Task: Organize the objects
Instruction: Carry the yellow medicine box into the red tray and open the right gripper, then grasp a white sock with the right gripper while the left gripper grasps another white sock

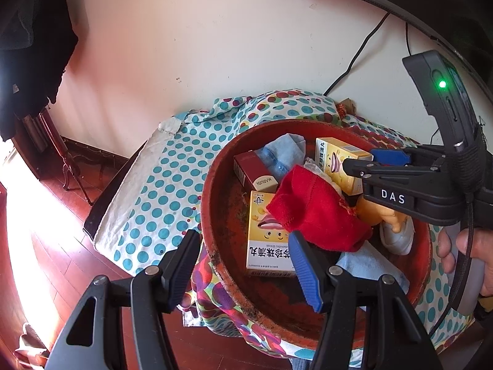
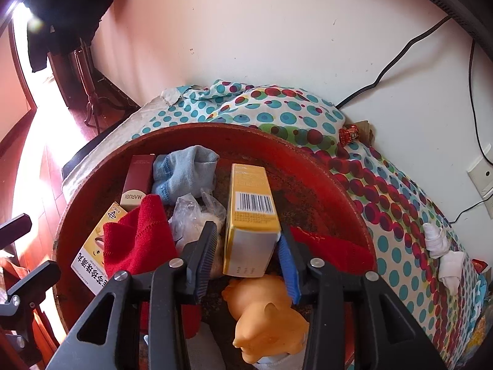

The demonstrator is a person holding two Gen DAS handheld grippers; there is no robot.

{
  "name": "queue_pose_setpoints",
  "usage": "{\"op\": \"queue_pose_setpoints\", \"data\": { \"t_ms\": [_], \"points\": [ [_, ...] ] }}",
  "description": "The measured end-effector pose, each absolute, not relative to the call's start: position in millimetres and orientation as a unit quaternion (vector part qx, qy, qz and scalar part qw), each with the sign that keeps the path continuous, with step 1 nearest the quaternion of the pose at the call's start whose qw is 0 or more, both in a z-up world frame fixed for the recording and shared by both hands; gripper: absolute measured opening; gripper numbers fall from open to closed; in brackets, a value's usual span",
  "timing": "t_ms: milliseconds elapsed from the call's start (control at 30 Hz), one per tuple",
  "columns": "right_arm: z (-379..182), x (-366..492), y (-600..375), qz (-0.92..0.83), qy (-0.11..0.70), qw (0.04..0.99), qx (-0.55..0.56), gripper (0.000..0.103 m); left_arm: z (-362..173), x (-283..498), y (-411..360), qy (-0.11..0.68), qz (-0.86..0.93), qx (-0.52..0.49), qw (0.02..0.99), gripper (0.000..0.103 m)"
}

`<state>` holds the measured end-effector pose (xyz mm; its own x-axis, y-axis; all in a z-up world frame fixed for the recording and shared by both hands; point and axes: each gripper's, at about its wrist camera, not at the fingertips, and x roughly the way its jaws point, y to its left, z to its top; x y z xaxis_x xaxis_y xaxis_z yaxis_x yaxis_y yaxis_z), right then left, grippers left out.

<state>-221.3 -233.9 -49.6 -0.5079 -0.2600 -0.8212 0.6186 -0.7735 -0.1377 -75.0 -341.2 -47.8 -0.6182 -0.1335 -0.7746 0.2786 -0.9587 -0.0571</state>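
Observation:
A round red bowl (image 1: 212, 185) (image 2: 215, 131) on a dotted cloth holds the objects. My right gripper (image 2: 246, 252) (image 1: 363, 158) is open around a yellow medicine box (image 2: 249, 203) (image 1: 342, 160) that leans in the bowl; a gap shows at the left pad. My left gripper (image 1: 243, 268) is open and wide, straddling the bowl's near rim and holding nothing. Also in the bowl lie a second yellow box (image 1: 265, 246), a red cloth (image 1: 314, 212) (image 2: 138, 240), a maroon box (image 2: 138, 175), a blue sock (image 2: 185, 172), a plastic bag (image 2: 191, 215) and an orange toy (image 2: 268, 323).
The dotted cloth (image 2: 292, 114) covers a small table against a white wall. A candy wrapper (image 2: 349, 134) and white rolled socks (image 2: 437, 240) lie on it at the right. Black cables (image 2: 385, 67) run down the wall. A hand (image 1: 471, 246) grips the right tool. Wooden floor lies to the left.

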Motion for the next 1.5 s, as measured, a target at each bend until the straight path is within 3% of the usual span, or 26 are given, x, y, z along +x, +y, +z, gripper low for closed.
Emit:
{"op": "queue_pose_setpoints", "data": {
  "t_ms": [167, 500, 700, 833, 967, 1300, 1333, 1400, 1500],
  "points": [
    [-37.1, -211.4, -221.4, -0.847, 0.194, 0.275, 0.411, 0.049, -50.4, -77.0, -337.1, 0.079, -0.895, 0.425, 0.113, 0.061],
    [-28.1, -210.9, -136.1, -0.871, 0.155, 0.244, 0.398, 0.053, -51.5, -80.4, -326.1, 0.063, -0.895, 0.429, 0.106, 0.061],
    [-45.3, -247.6, -34.5, -0.886, 0.123, 0.157, 0.418, 0.055, -52.7, -82.7, -317.5, 0.048, -0.894, 0.433, 0.103, 0.061],
    [-54.6, -278.8, 37.7, -0.896, 0.112, 0.085, 0.422, 0.065, -49.0, -83.2, -310.6, 0.035, -0.897, 0.43, 0.101, 0.061],
    [-65.1, -313.6, 89.2, -0.898, 0.108, 0.038, 0.424, 0.065, -44.9, -85.2, -300.7, 0.02, -0.897, 0.429, 0.102, 0.061],
    [-105.3, -391.6, 116.1, -0.899, 0.074, 0.038, 0.429, 0.068, -7.3, -124.6, -225.0, -0.014, -0.9, 0.433, 0.048, 0.061],
    [-109.6, -395.5, 115.6, -0.897, 0.067, 0.046, 0.434, 0.066, -3.5, -133.7, -211.2, -0.016, -0.902, 0.431, 0.035, 0.062],
    [-113.2, -395.3, 116.7, -0.895, 0.049, 0.075, 0.437, 0.042, 0.8, -155.4, -181.0, -0.016, -0.903, 0.43, 0.002, 0.064],
    [-109.2, -379.8, 121.9, -0.899, 0.059, 0.086, 0.426, 0.032, -1.0, -193.1, -132.1, -0.024, -0.902, 0.43, -0.033, 0.067]
  ]
}}
